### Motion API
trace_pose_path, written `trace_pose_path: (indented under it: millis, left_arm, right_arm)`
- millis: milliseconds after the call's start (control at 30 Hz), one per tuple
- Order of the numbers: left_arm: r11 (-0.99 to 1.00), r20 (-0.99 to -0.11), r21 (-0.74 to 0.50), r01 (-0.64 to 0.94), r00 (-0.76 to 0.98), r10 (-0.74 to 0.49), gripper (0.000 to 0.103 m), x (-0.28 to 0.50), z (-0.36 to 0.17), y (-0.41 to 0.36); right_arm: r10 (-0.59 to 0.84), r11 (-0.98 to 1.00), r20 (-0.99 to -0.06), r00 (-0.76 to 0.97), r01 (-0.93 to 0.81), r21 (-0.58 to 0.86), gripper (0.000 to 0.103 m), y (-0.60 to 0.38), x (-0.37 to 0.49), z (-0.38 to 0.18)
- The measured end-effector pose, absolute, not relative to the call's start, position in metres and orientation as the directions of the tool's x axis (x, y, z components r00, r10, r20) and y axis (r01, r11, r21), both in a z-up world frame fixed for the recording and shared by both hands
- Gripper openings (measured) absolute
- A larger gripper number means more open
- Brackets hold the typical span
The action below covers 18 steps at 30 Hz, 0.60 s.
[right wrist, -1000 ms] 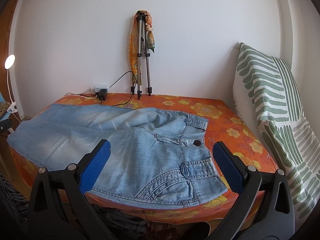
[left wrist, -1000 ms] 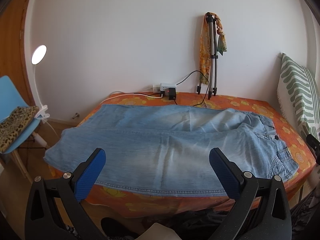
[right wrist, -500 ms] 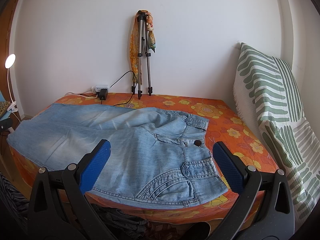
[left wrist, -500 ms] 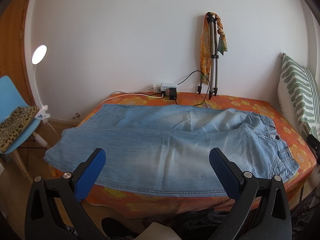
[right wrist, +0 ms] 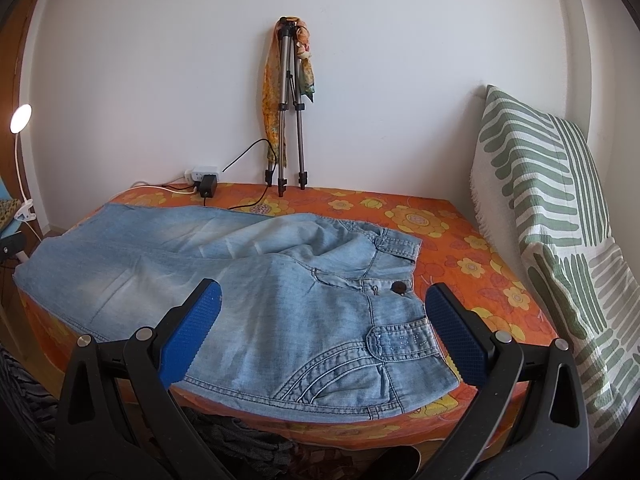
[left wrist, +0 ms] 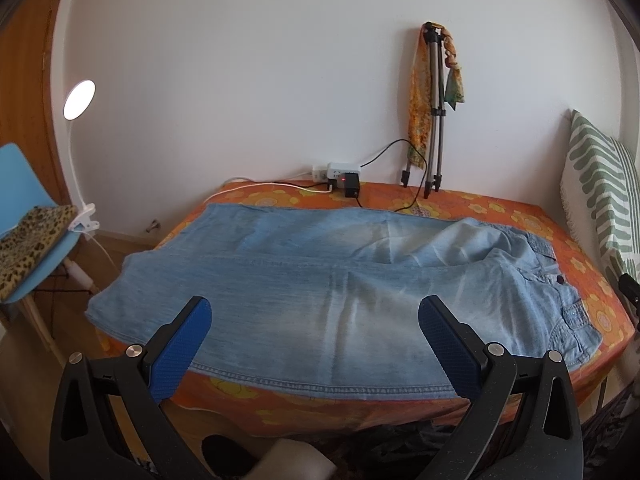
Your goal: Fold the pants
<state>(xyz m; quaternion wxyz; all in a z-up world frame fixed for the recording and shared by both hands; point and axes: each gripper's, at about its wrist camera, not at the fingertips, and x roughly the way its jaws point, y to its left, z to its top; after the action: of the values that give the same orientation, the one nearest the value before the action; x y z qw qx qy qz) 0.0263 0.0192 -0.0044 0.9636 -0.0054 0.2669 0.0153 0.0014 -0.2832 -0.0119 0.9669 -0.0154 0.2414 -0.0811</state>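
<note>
Lying flat across the surface (left wrist: pixel 500 216), the pants (left wrist: pixel 320 280) are spread lengthwise, legs to the left and waistband to the right. At far left a blue chair (left wrist: pixel 20 184) carries a leopard-print cloth (left wrist: pixel 28 236), and a clip lamp (left wrist: pixel 79 95) is clamped beside it, both apart from the surface. The leg hems (left wrist: pixel 108 280) reach the surface's left edge and slightly overhang it. The left gripper (left wrist: pixel 316 344) hovers in front of the near leg, its blue pads (left wrist: pixel 180 348) spread wide with nothing between them; the near side seam (left wrist: pixel 320 386) runs along the front edge just beyond them. Behind the pants, a power strip (left wrist: pixel 338 170) with a black adapter sits against the wall, its cable trailing onto the orange cloth close to the far leg. A tripod (left wrist: pixel 434 112) draped with a scarf (left wrist: pixel 418 92) leans on the wall next to it. The right gripper (right wrist: pixel 324 336) hangs in front of the hip area, pads (right wrist: pixel 188 336) likewise spread and empty, framing the front pocket (right wrist: pixel 340 364). The waistband (right wrist: pixel 400 248) with its dark button (right wrist: pixel 399 287) faces right, and a strip of bare flowered cloth lies between it and a green-striped cushion (right wrist: pixel 560 220) propped at the right edge. Bare cloth also shows along the back, between the pants and the wall.
</note>
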Motion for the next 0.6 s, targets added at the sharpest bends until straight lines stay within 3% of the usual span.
trace_pose_path:
  millis: [600]
  left_arm:
    - [0.999, -0.53, 0.006, -0.042, 0.847, 0.039, 0.101, 0.077, 0.006, 0.056]
  right_arm:
    - [-0.069, 0.995, -0.487, 0.871, 0.026, -0.096, 0.103, -0.279, 0.054, 0.003]
